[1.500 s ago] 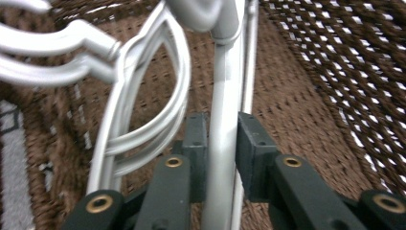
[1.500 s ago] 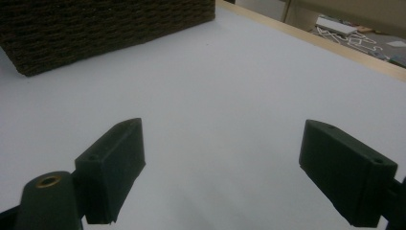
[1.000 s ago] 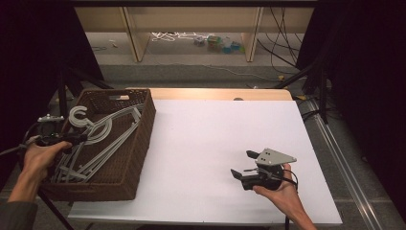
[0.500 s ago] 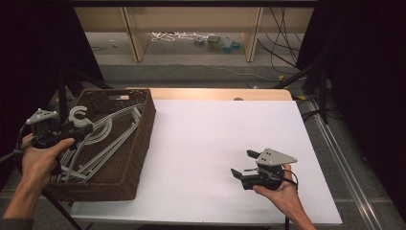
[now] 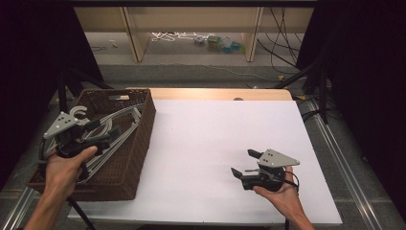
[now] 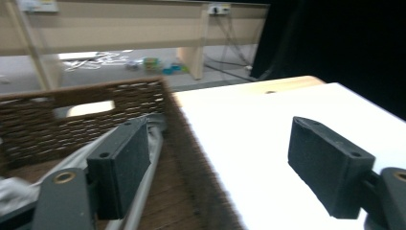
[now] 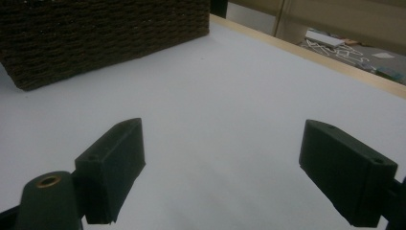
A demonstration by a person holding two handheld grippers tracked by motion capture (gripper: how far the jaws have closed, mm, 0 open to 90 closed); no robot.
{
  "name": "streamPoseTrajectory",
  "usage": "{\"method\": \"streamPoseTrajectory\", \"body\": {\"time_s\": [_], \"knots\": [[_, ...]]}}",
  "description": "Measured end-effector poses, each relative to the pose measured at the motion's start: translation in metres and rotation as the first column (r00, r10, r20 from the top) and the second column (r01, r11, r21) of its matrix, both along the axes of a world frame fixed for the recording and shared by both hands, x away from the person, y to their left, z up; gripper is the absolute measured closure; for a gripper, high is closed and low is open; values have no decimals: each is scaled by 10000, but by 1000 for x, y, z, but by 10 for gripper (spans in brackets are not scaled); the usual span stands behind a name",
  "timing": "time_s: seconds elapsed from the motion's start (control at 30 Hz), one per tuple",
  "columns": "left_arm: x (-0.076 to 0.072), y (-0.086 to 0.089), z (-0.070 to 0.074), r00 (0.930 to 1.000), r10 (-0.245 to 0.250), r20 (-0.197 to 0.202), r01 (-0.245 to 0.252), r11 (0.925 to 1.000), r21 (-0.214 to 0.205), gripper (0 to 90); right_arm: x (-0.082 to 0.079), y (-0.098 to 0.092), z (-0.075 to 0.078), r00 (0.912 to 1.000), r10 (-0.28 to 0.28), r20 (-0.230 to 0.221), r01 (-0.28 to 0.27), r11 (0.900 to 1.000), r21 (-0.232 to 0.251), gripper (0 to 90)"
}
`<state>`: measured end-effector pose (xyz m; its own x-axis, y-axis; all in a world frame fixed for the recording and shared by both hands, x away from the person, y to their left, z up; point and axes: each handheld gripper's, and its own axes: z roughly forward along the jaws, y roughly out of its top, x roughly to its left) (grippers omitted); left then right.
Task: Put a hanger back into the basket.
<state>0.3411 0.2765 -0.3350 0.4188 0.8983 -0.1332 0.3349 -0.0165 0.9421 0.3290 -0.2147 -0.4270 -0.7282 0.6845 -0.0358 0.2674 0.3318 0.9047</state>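
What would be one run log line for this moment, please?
left hand-held gripper: jaws just opened, empty, above hangers in basket | right hand-held gripper: open, empty, over white table

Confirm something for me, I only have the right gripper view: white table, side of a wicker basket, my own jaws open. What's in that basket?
Observer: Grey clothes hangers, lying in a pile inside the wicker basket, as the high view shows.
Operator: Where's the left gripper?
Observer: Over the basket's near left part. The left gripper has jaws that have just been opening, and nothing sits between them.
Operator: So the hangers aren't held?
Observer: Right. In the left gripper view one grey hanger arm runs under the left pad, not between the pads.
Operator: And the right gripper from above?
Observer: The right gripper is low over the near right of the white table, jaws open and pointing towards the basket.
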Motion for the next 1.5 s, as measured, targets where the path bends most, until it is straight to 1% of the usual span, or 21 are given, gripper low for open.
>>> {"method": "streamPoseTrajectory", "body": {"time_s": [0.03, 0.17, 0.2, 0.23, 0.33, 0.47, 0.57, 0.6, 0.63, 0.73, 0.77, 0.8, 0.87, 0.97, 1.03, 1.07, 1.3, 1.33, 1.4, 1.43, 1.5], "knots": [[0, 0, 0, 10000, 0, 0, 0, 10000, 0, 212, 0, 0, 0, 10000, 0, 0, 0, 10000, 0, 166], [-5, -19, -1, 9990, -392, 192, 394, 9992, -68, 206, -2, -1, 1, 10000, -3, 28, 3, 10000, 22, 166], [-7, -28, -1, 9974, -653, 294, 657, 9977, -145, 199, -3, -1, 1, 10000, -28, 66, 27, 10000, 86, 166], [-7, -28, -1, 9974, -653, 294, 657, 9977, -145, 195, -3, -1, 1, 10000, -28, 66, 27, 10000, 86, 166], [-11, -43, -2, 9942, -970, 465, 984, 9947, -292, 194, -5, -2, 1, 10000, 14, 54, -14, 9999, 120, 166], [-13, -58, -7, 9905, -1317, 406, 1330, 9906, -304, 191, -6, -2, 1, 10000, 30, -13, -29, 9997, 228, 166], [-14, -63, -10, 9883, -1496, 283, 1502, 9885, -193, 189, -6, -2, 1, 10000, 24, -87, -21, 9997, 257, 166], [-14, -69, -13, 9865, -1613, 268, 1617, 9867, -158, 190, -5, -2, -1, 9998, 10, 181, -15, 9996, 272, 166], [-14, -69, -13, 9865, -1613, 268, 1617, 9867, -158, 189, -5, -2, -1, 9998, 10, 181, -15, 9996, 272, 166], [-14, -78, -17, 9833, -1782, 358, 1789, 9837, -196, 188, -7, -3, 1, 10000, -15, -73, 17, 9996, 297, 165], [-14, -78, -17, 9833, -1782, 358, 1789, 9837, -196, 188, -7, -3, 1, 10000, -15, -73, 17, 9996, 297, 165], [-16, -82, -19, 9811, -1867, 505, 1868, 9824, 36, 187, -7, -3, 1, 10000, -25, -18, 26, 9995, 300, 165], [-17, -86, -22, 9789, -1960, 579, 1963, 9805, 5, 185, -8, -3, 0, 9999, -78, 102, 75, 9994, 327, 165], [-19, -92, -28, 9776, -2026, 574, 2033, 9791, -66, 185, -10, -3, 1, 10000, -42, -31, 44, 9994, 356, 165], [-21, -100, -36, 9715, -2324, 475, 2328, 9725, -27, 181, -12, -3, 0, 9999, -41, 135, 35, 9989, 468, 165], [-21, -101, -38, 9696, -2396, 496, 2396, 9709, 51, 181, -13, -3, 1, 10000, -1, 10, 1, 9992, 401, 165], [-23, -106, -58, 9621, -2685, 473, 2684, 9633, 90, 170, -19, -7, 1, 9998, -216, 48, 214, 9985, 509, 165], [-26, -106, -65, 9583, -2818, 484, 2811, 9595, 209, 170, -20, -8, 0, 9996, -221, 182, 212, 9987, 464, 164], [-28, -105, -68, 9562, -2885, 489, 2871, 9573, 342, 169, -21, -8, 0, 9997, -228, 48, 226, 9984, 515, 164], [-31, -106, -74, 9517, -3031, 492, 3006, 9523, 526, 169, -22, -9, -1, 9993, -275, 240, 264, 9987, 442, 164], [-32, -106, -76, 9489, -3117, 502, 3086, 9493, 600, 169, -23, -8, -2, 9997, -222, 61, 218, 9978, 624, 164]]}}
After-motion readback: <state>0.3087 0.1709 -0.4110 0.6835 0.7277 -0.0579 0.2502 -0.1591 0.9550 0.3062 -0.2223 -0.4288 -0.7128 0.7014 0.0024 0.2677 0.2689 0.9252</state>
